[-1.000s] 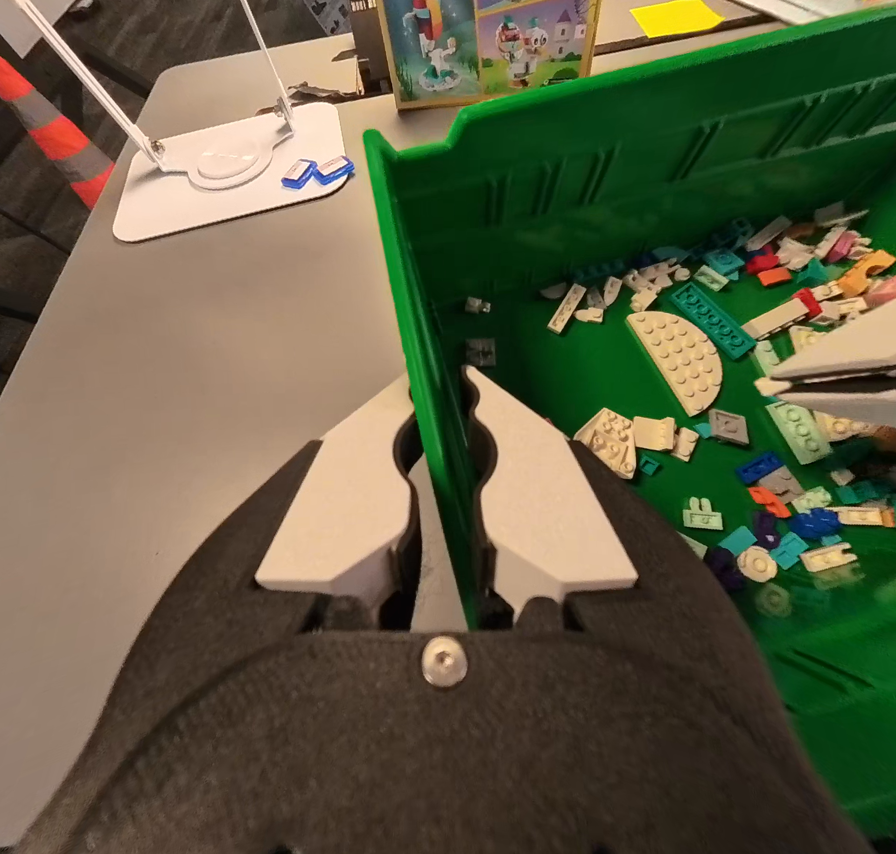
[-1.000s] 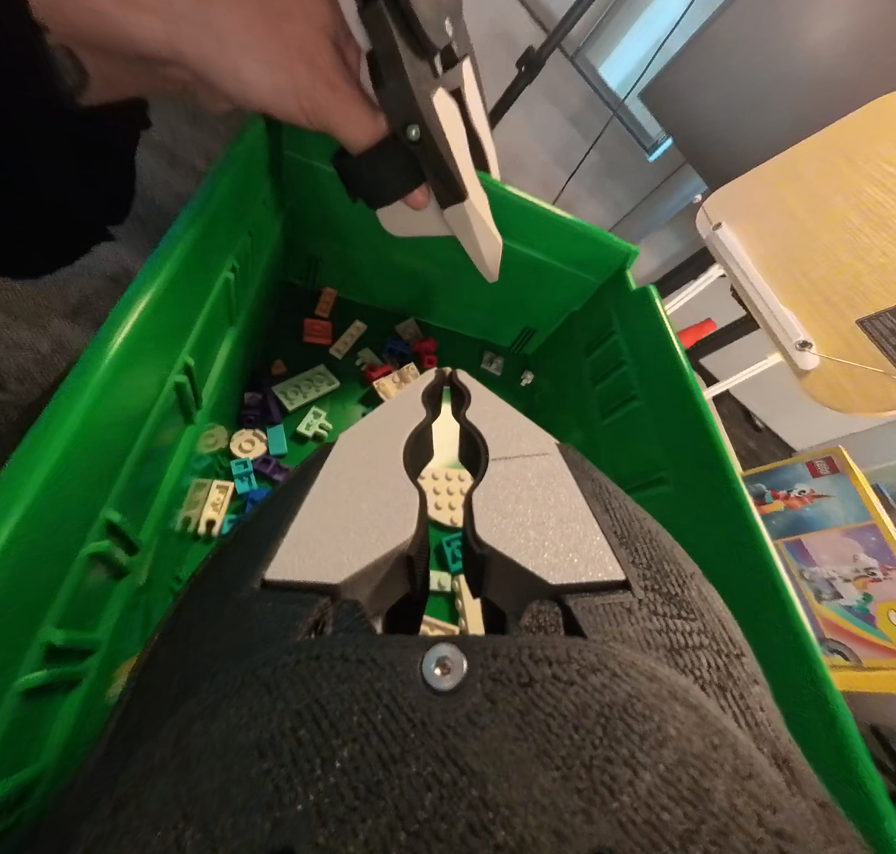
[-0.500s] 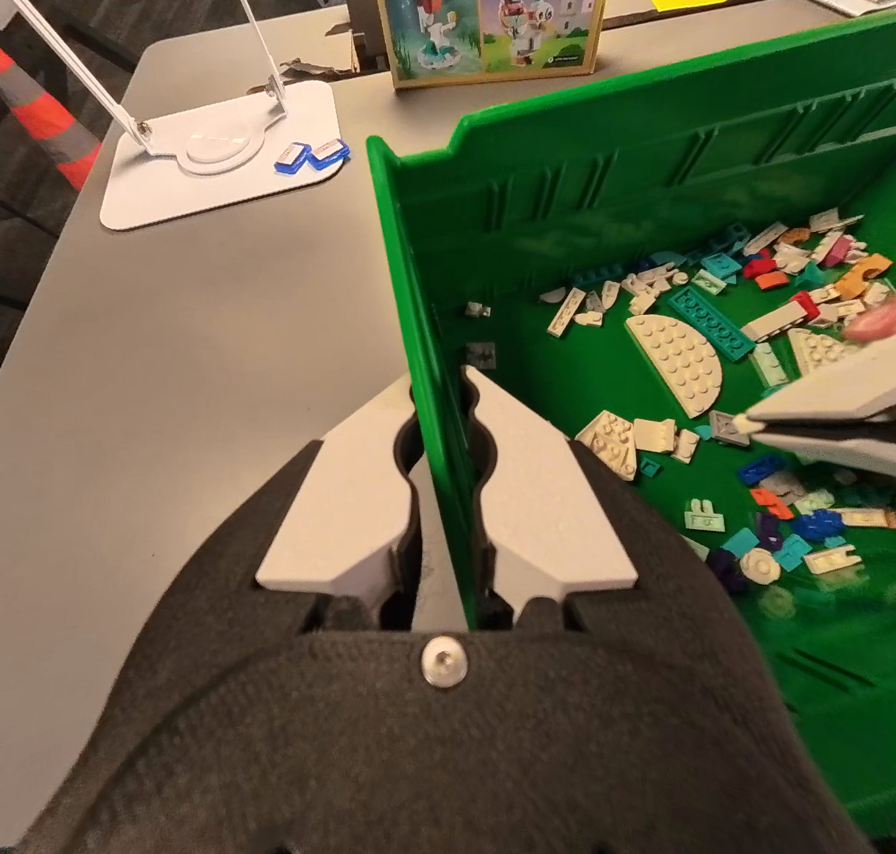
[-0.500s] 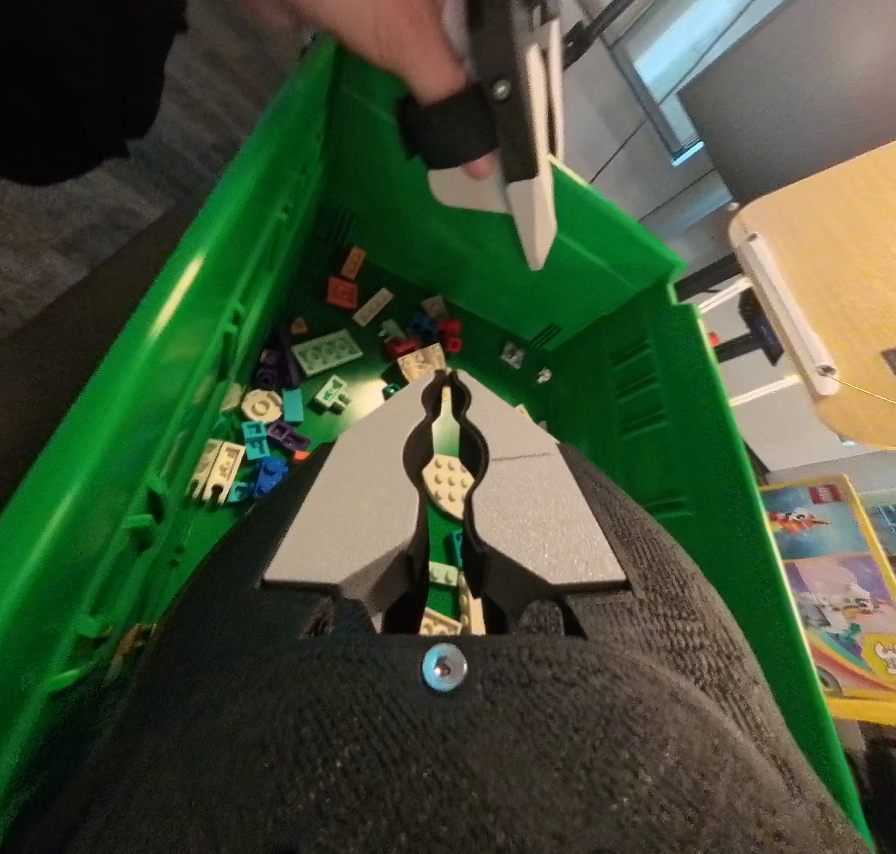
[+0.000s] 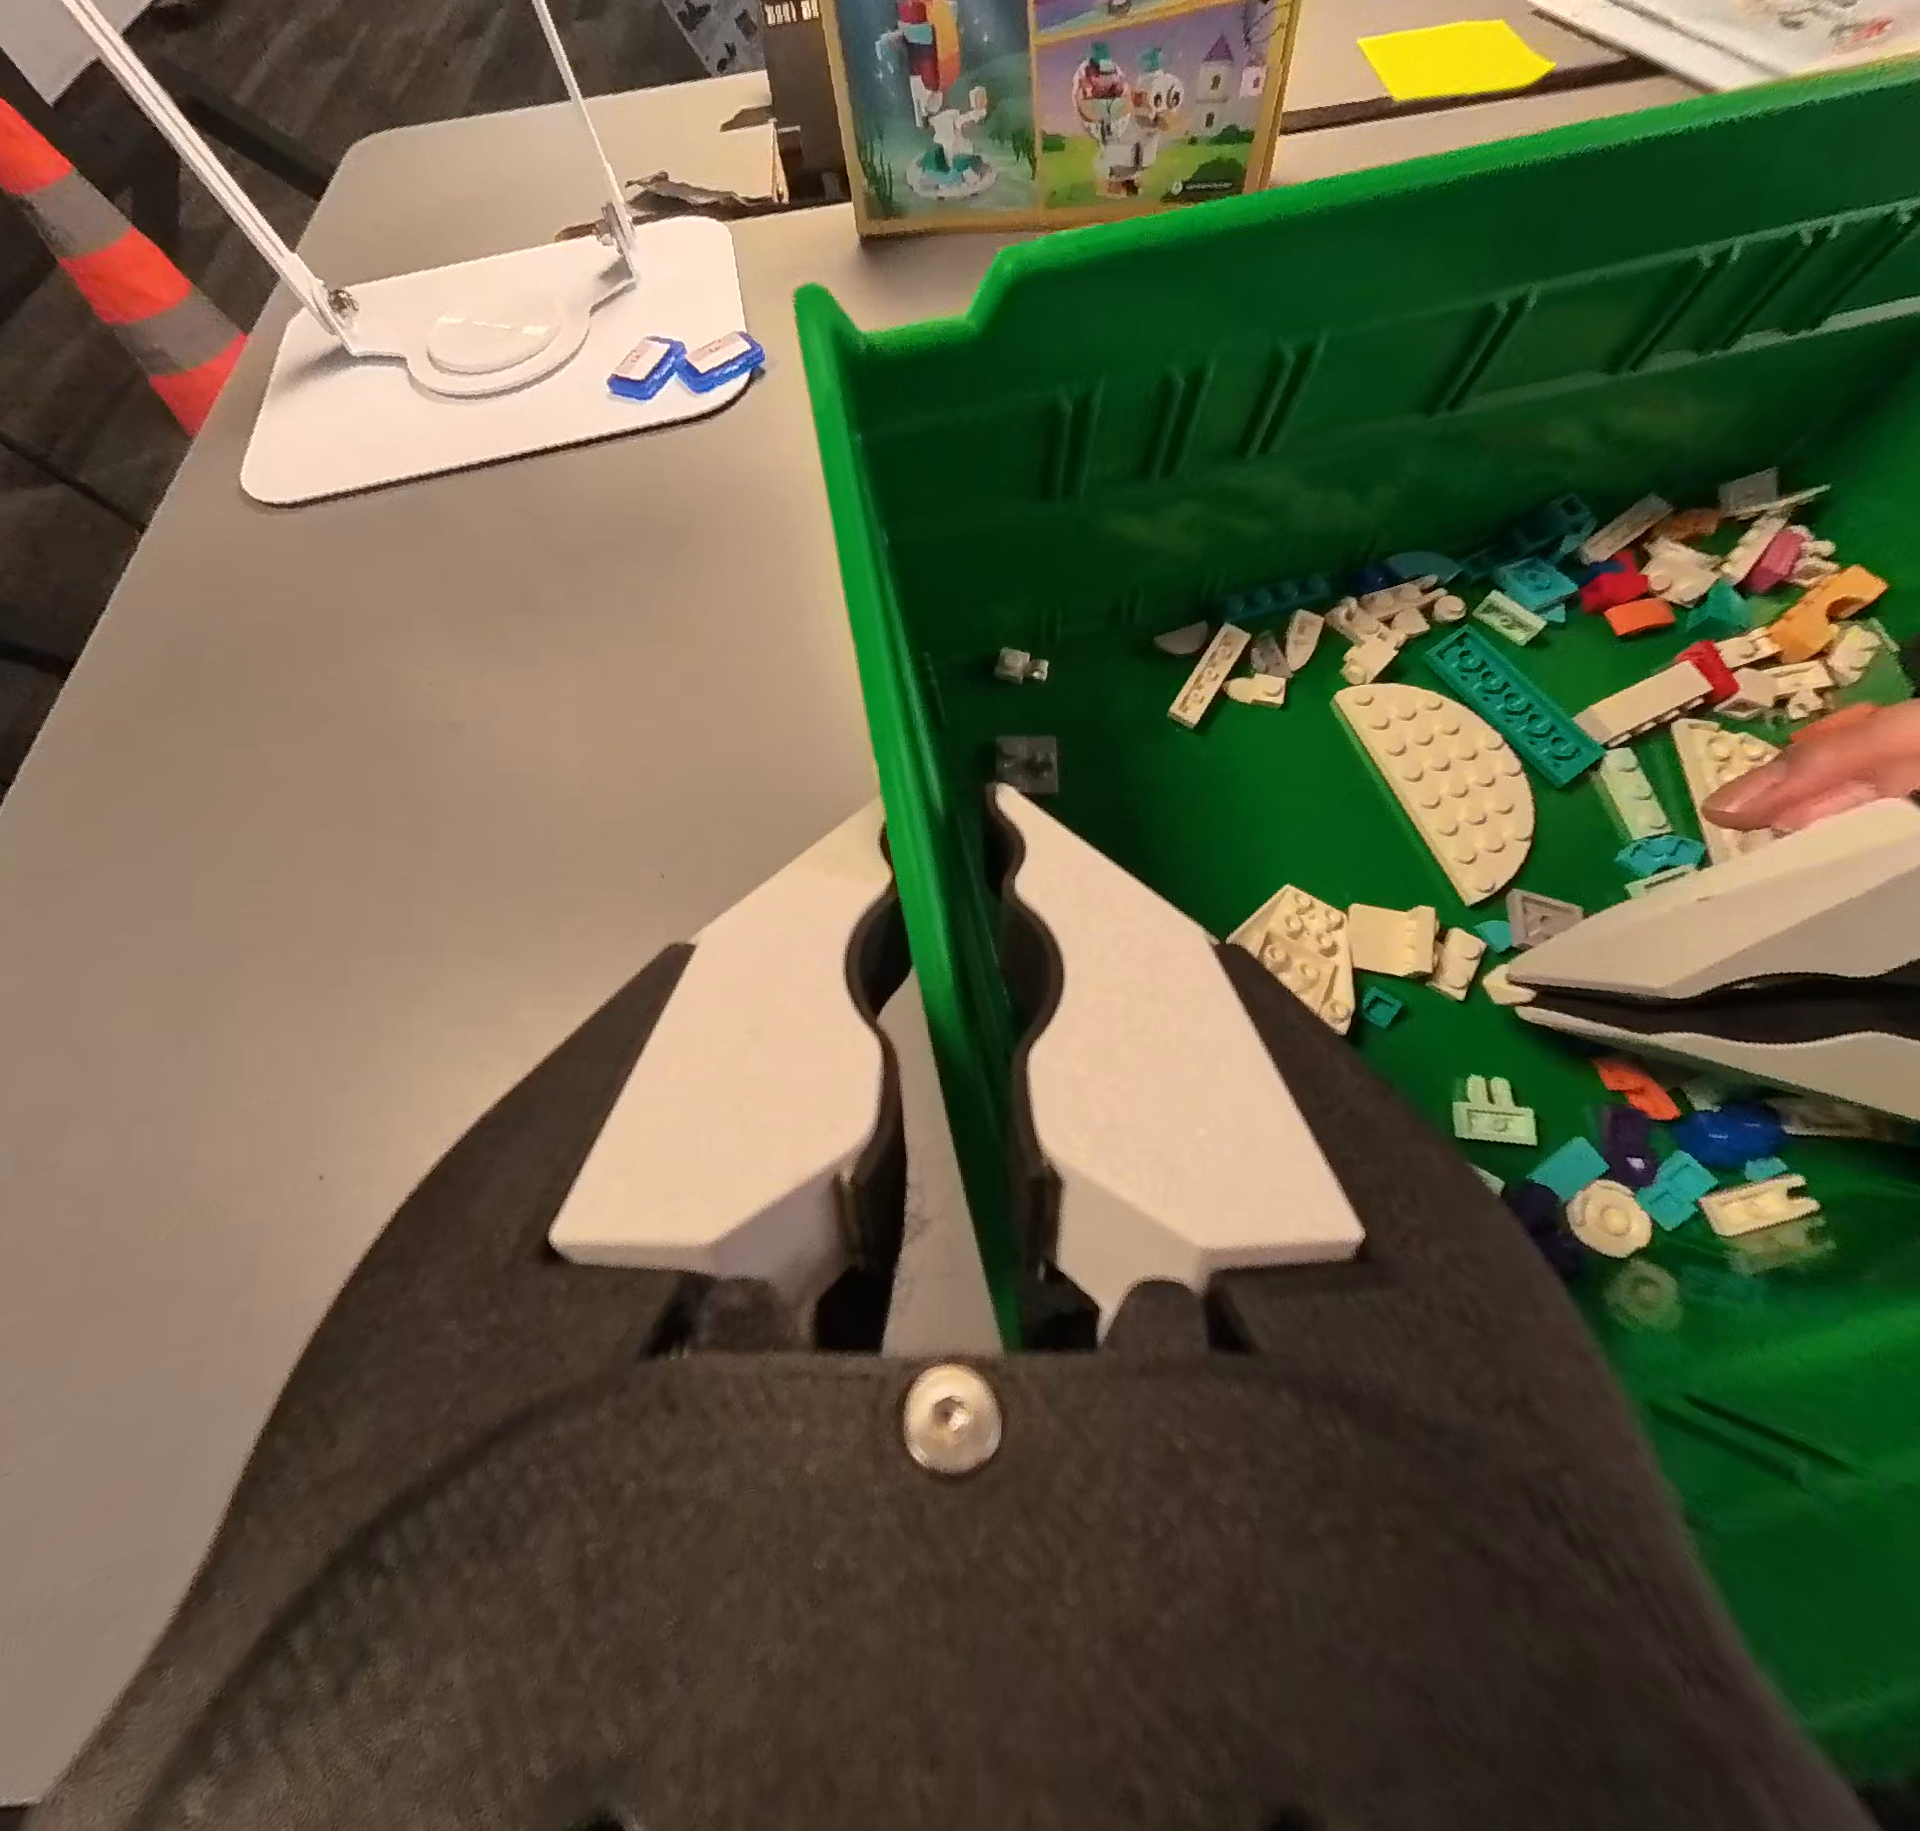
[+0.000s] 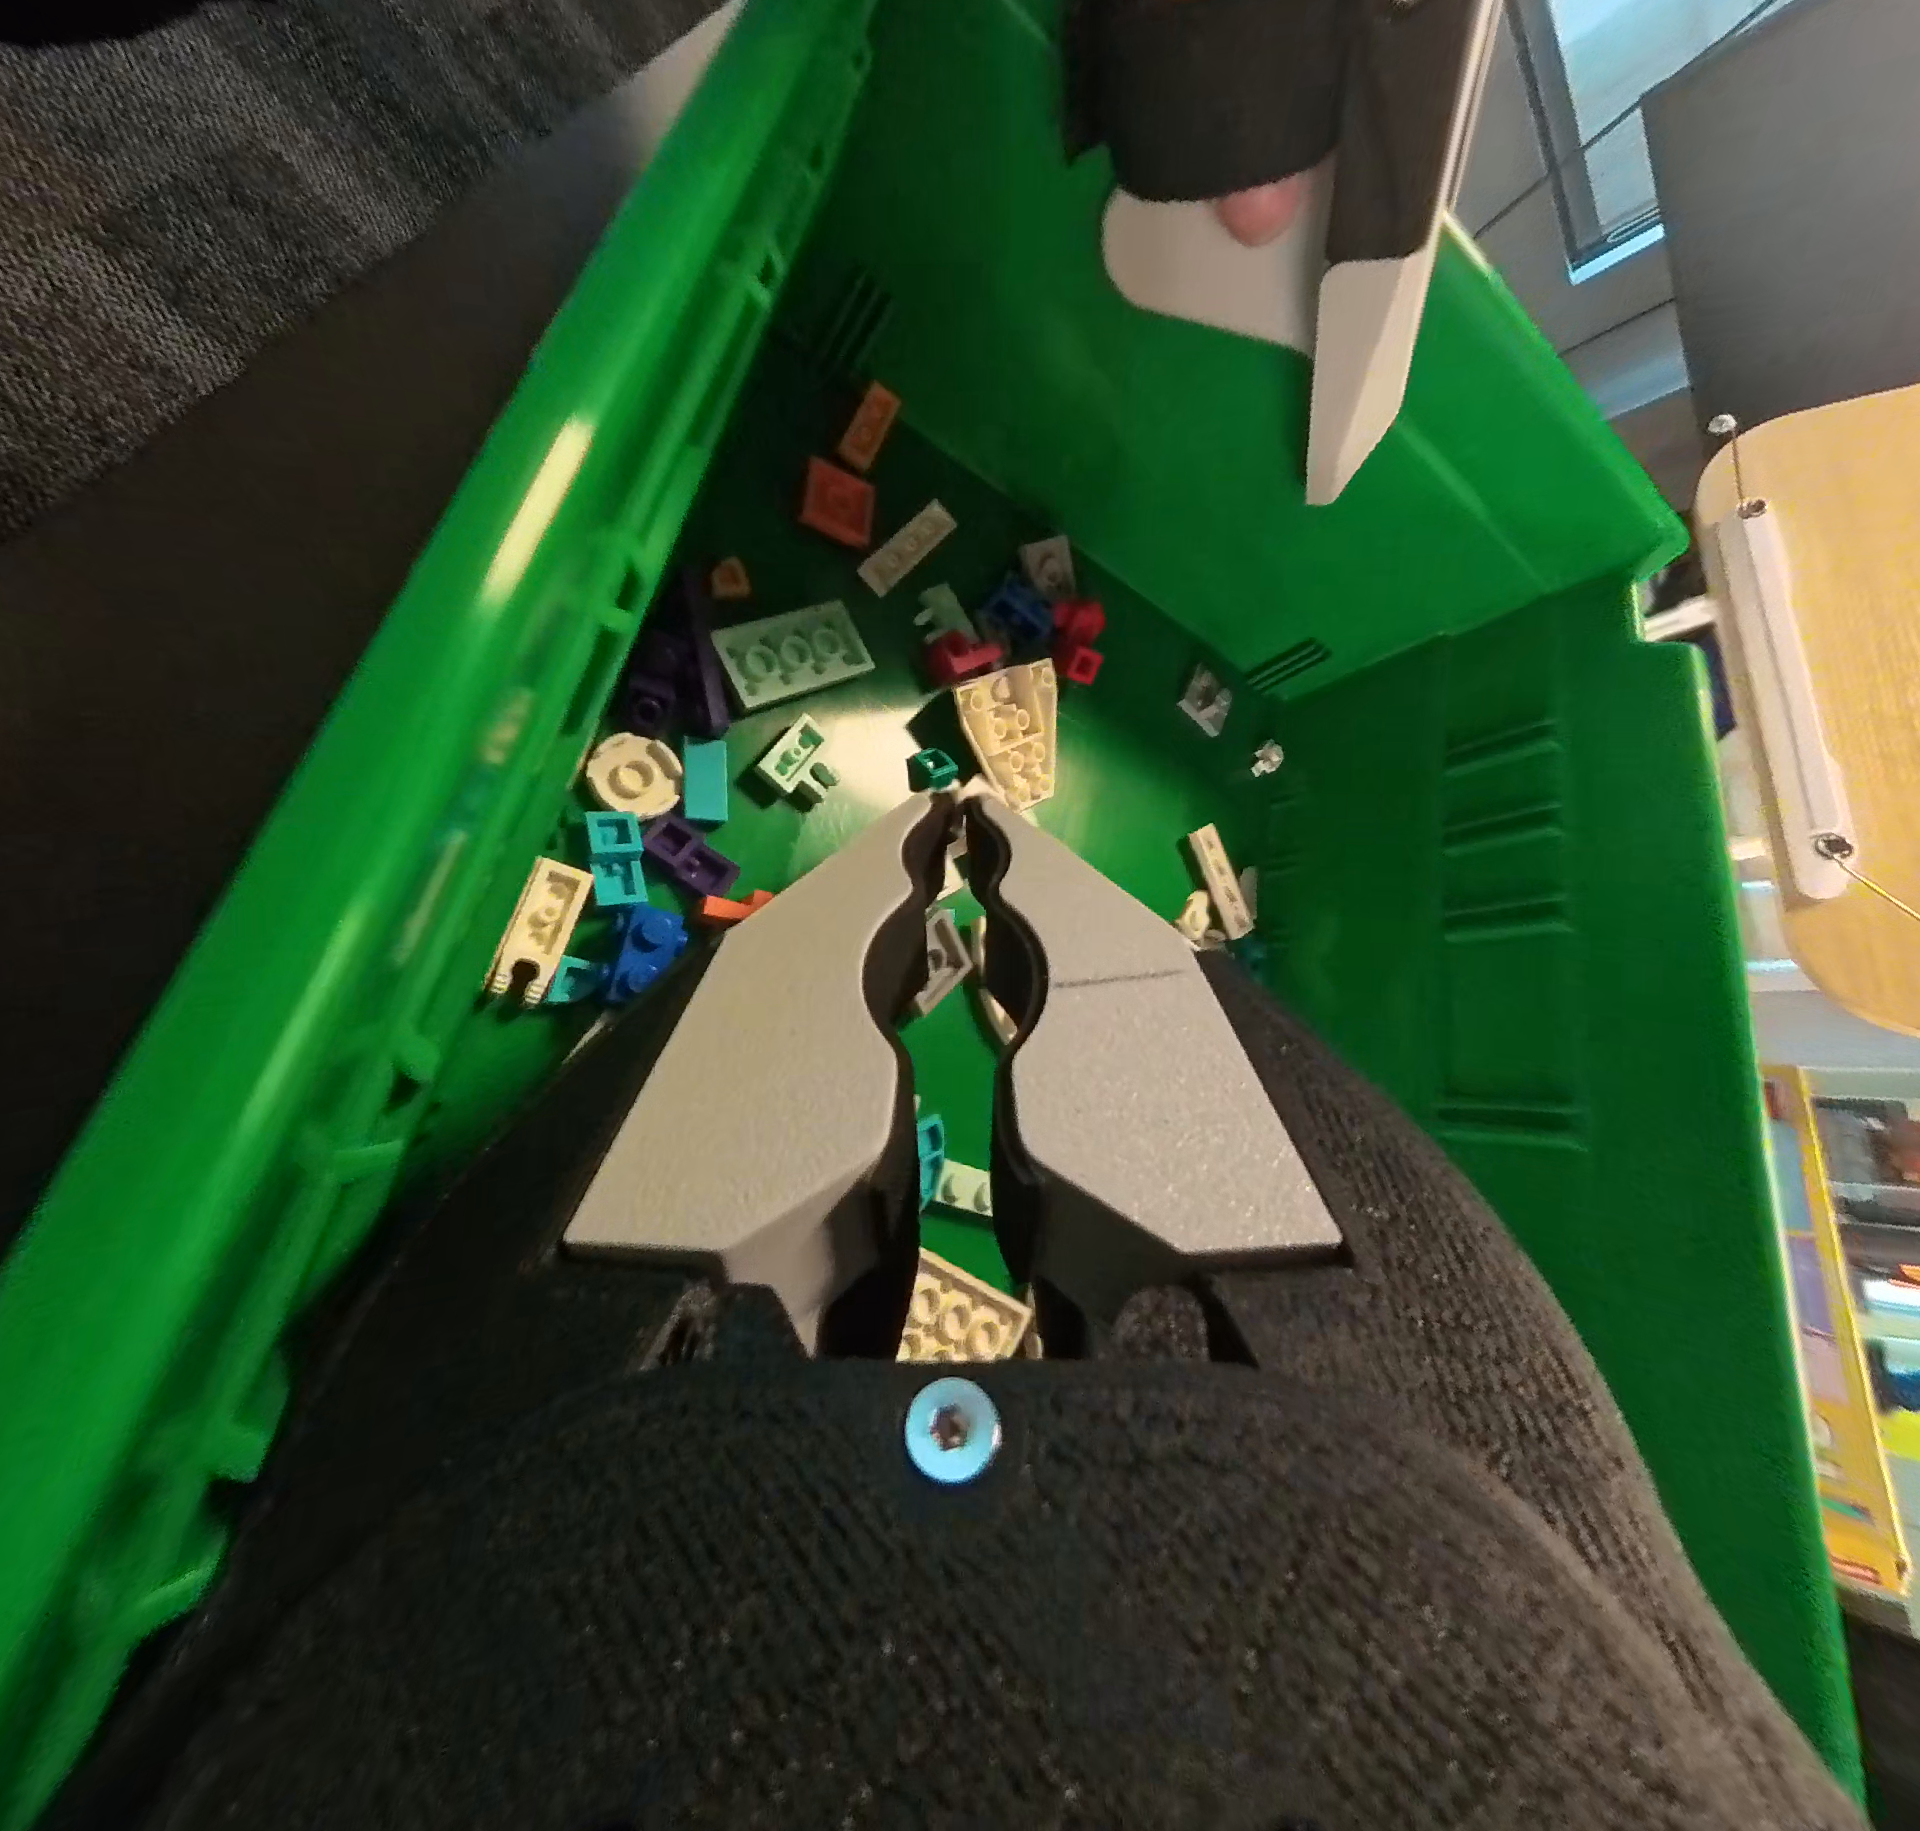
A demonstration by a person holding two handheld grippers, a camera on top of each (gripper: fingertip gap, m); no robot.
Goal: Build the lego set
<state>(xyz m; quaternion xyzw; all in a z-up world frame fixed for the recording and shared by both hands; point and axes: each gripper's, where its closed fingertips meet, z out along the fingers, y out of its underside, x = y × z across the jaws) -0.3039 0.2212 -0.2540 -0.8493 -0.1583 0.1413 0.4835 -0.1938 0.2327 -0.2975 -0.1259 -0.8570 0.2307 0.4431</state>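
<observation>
The left gripper (image 5: 940, 825) clamps the green bin's wall (image 5: 904, 742), likely steadying it, while the right gripper (image 6: 951, 794), nearly closed and seemingly empty, reaches toward loose lego pieces (image 6: 1003, 732) just ahead.

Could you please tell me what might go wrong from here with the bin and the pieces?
The left gripper is clamped on the green bin's side wall; a pull might tip the bin and scatter the loose pieces. The right gripper, nearly shut among crowded bricks by the cream wedge plate, might nudge neighbours or grab the wrong piece.
</observation>
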